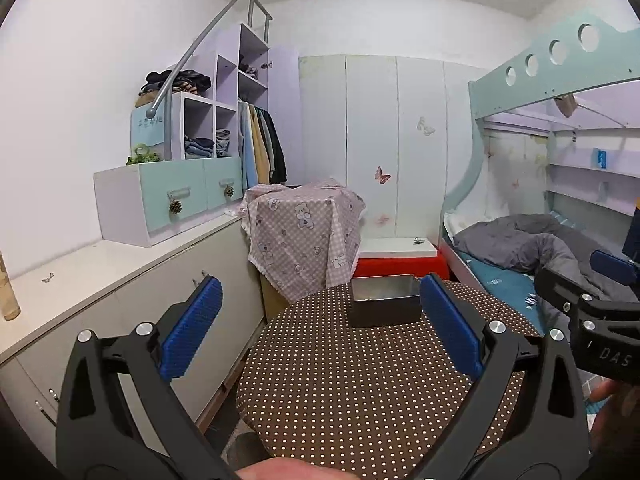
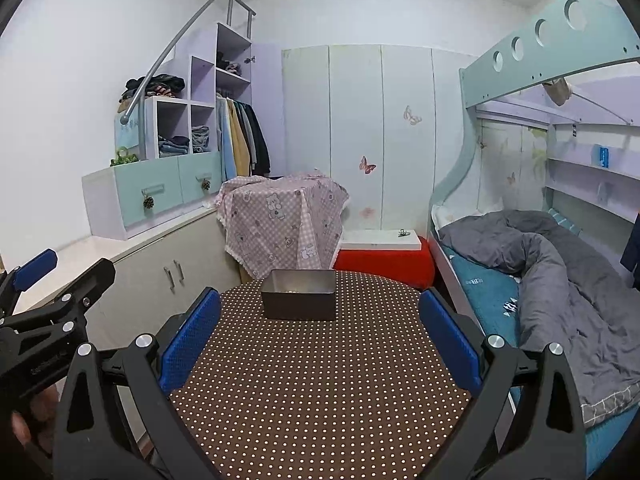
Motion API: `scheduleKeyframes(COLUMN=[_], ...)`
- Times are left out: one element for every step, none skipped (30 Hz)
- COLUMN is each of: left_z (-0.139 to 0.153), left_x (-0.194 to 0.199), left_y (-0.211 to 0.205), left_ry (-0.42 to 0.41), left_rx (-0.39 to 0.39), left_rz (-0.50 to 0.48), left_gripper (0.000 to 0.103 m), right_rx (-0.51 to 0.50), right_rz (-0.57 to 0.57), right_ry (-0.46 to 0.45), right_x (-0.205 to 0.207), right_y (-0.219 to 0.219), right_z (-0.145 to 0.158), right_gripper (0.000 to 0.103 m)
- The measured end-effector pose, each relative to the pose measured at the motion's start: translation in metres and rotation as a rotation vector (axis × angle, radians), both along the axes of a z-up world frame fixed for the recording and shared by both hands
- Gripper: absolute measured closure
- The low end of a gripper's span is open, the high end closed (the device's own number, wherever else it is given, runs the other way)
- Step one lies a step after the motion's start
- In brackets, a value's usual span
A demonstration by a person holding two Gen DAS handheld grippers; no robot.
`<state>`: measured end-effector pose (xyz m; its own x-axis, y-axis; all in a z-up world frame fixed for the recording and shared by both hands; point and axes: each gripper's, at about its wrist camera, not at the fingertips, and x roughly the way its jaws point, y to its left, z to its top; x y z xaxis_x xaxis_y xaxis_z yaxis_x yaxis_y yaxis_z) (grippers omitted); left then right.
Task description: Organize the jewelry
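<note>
Both grippers hung wide and empty above the round brown tabletop [image 2: 320, 380] with its white polka dots: the left gripper [image 1: 320, 328] toward its left edge, the right gripper [image 2: 320, 336] nearer the middle. No jewelry lay loose on the cloth, so the sensible move seemed to be a slow, level approach to the dark rectangular metal tin [image 2: 299, 295] at the far edge, steadying it with one gripper. It stood open-topped, with small pale bits, too tiny to identify, on its floor.
</note>
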<state>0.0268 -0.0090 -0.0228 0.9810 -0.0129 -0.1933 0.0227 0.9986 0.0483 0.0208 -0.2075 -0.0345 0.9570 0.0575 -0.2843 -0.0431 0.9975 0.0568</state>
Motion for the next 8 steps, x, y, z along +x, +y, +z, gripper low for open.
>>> scheduleKeyframes(left_z=[0.0003,0.0000,0.0000,-0.0001,0.0000,0.0001,0.0000,-0.0003], left_x=[0.0004,0.0006,0.0012,0.0019,0.0021,0.0021,0.0021,0.0025], left_y=[-0.0004,-0.0004,-0.0005,-0.0003,-0.0001,0.0001,-0.0001,-0.0002], left_ry=[0.000,0.002,0.007,0.013,0.015,0.016,0.016,0.017], left_rx=[0.003,0.003,0.004,0.003,0.002,0.001,0.002,0.002], left_rz=[0.007,0.011,0.013,0.017,0.020,0.023,0.025,0.028], left_gripper=[0.006,0.006,0.006,0.006,0.006,0.006,0.006,0.006], right_rx=[0.002,0.003,0.001,0.000,0.000,0.001,0.001,0.000], right_rz=[0.002,0.002,0.002,0.001,0.003,0.004,0.004,0.004], right_ry=[0.000,-0.002,-0.004,-0.004,-0.003,-0.002,-0.003,-0.003], right_x=[-0.0002,-0.0006,-0.0008,-0.0010,-0.0010,-0.0012,-0.0012,-0.0009], right_y=[0.0002,0.0007,0.0009,0.0016,0.0018,0.0013,0.0014,0.0016], right_z=[0.0002,0.0003,0.0006,0.0001,0.0006,0.0002,0.0006,0.0008], right_gripper=[0.008,0.008,0.008,0.008,0.008,0.008,0.008,0.008])
